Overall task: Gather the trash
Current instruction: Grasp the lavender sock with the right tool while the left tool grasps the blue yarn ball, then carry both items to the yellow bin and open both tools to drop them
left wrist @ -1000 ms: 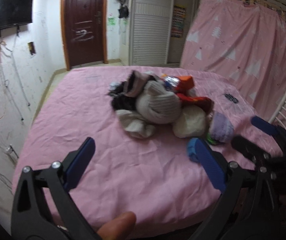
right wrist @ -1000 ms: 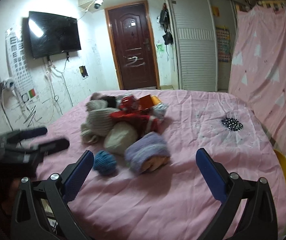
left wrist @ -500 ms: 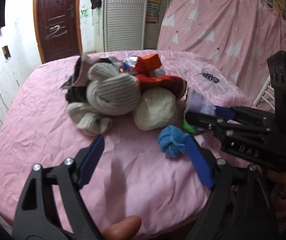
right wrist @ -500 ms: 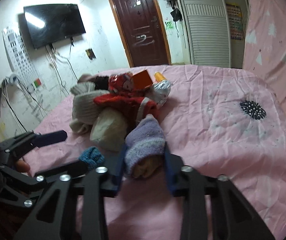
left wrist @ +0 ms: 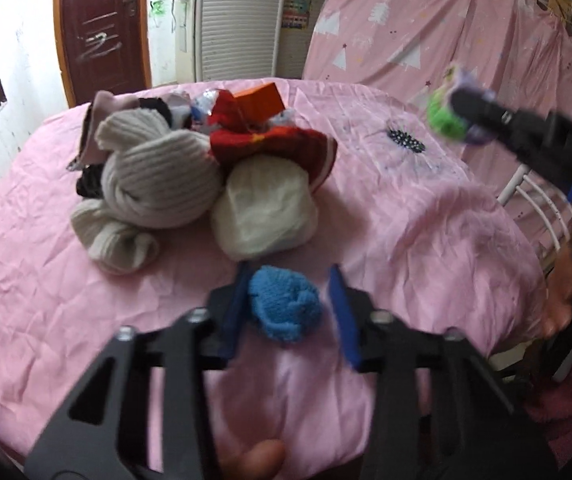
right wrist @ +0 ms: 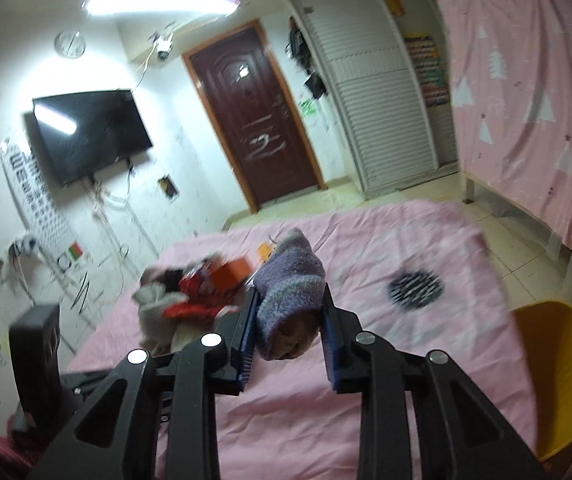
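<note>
The left gripper (left wrist: 288, 312), wide a second ago, is closing around the blue sock ball (left wrist: 284, 307) at six o'clock on the pink bed (left wrist: 45, 288), not yet clearly pinching. The right gripper (right wrist: 288, 322) has clamped the purple sock ball (right wrist: 289, 300) and lifted it clear. Beyond, the pile (left wrist: 189, 176) remains. At four o'clock waits a yellow bin (right wrist: 558, 376), probably the drop point.

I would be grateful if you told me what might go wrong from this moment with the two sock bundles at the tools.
1. The left tool is closing around the blue sock ball, but one pad looks clear of it; it may squirt out or the pads may pinch the pink sheet.
2. The right tool holds the purple sock bundle by its lower part only; it bulges above the pads and could slip during carrying.
</note>
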